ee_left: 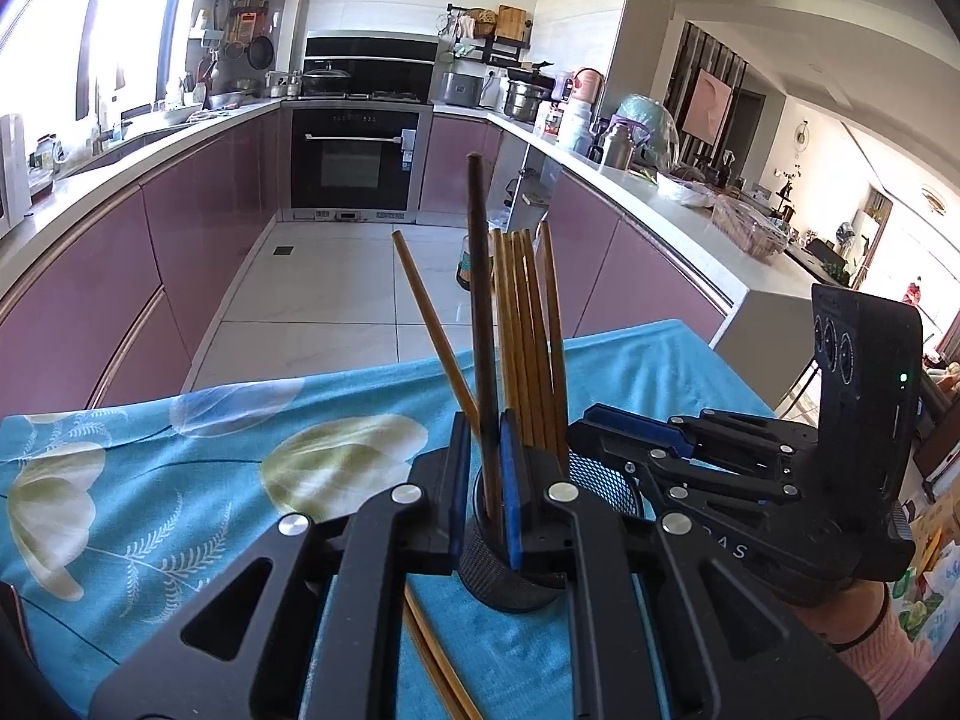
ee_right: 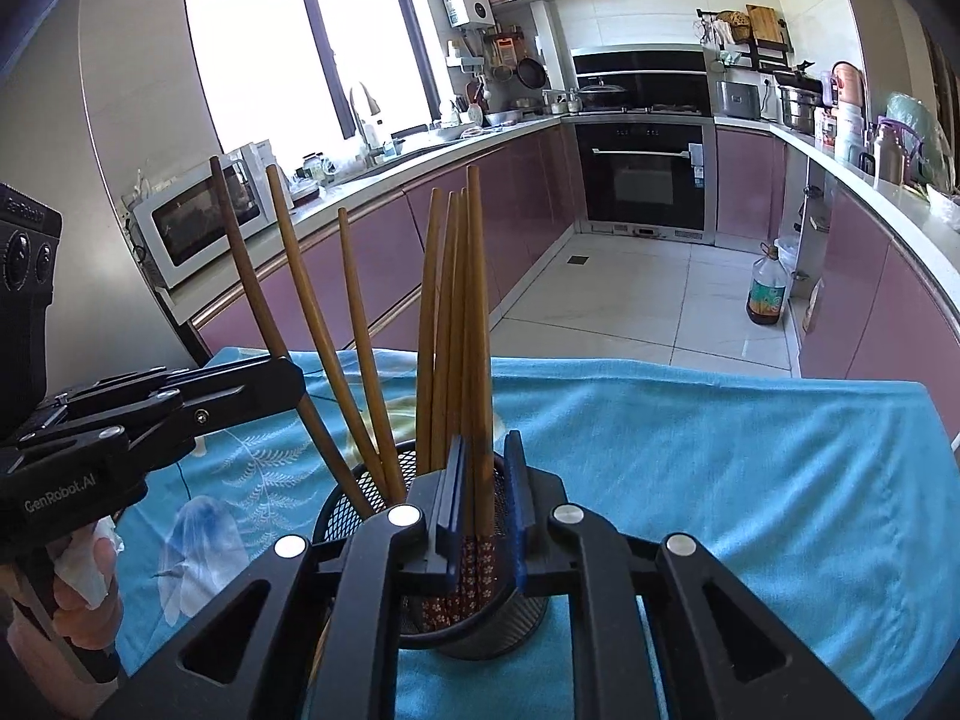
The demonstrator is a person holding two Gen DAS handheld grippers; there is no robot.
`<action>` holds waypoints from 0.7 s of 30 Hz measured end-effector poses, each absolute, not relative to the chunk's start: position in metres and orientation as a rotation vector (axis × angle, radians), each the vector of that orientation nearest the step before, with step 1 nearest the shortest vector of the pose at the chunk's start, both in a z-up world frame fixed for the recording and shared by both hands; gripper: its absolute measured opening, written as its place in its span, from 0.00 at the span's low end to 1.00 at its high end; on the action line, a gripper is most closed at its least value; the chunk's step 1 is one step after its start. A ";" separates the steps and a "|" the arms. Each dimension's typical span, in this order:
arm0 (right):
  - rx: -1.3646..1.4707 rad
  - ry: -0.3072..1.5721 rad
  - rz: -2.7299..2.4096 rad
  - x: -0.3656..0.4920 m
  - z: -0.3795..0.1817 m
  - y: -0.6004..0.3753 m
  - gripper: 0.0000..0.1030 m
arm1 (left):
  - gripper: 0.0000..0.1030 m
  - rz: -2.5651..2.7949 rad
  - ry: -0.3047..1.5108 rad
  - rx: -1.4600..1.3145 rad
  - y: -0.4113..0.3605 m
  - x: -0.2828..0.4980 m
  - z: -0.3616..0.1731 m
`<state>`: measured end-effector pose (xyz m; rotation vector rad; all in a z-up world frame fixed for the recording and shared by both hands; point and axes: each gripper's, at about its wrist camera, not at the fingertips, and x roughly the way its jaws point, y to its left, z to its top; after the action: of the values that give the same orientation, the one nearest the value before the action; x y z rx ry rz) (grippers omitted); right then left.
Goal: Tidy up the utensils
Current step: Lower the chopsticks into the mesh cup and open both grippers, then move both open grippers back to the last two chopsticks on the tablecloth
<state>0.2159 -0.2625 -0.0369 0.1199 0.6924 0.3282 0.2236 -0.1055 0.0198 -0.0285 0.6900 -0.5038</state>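
Observation:
A black mesh cup [ee_left: 498,570] [ee_right: 354,498] stands on the blue flowered cloth [ee_left: 180,480] and holds several light brown chopsticks [ee_left: 528,330] upright. My left gripper [ee_left: 483,420] has its blue pads closed narrowly on a dark chopstick [ee_left: 480,270] [ee_right: 240,264] whose lower end is inside the cup. Over the same cup, my right gripper [ee_right: 486,441] [ee_left: 579,429] is open. A brown chopstick [ee_right: 477,300] with a patterned lower end rests against its left pad, with a gap to the right pad. Two loose chopsticks [ee_left: 432,660] lie on the cloth beside the cup.
The cloth-covered table ends just beyond the cup, with tiled kitchen floor [ee_right: 630,300] behind it. Pink cabinets and worktops run along both sides. An oil bottle [ee_right: 766,294] stands on the floor at the right. A hand [ee_right: 84,570] holding the left gripper also clutches a tissue.

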 end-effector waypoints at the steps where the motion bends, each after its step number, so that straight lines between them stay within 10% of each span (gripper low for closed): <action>1: 0.121 0.689 0.330 0.215 -0.036 -0.264 0.15 | 0.10 -0.501 0.690 -0.031 -0.104 0.224 0.019; 21: 0.123 0.598 0.473 0.152 -0.017 -0.252 0.37 | 0.33 -0.395 0.620 0.022 -0.060 0.171 0.001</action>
<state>0.1523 -0.2521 -0.0167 0.1233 0.5984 0.4731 0.1708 -0.0603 0.0013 0.0218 0.6197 -0.3949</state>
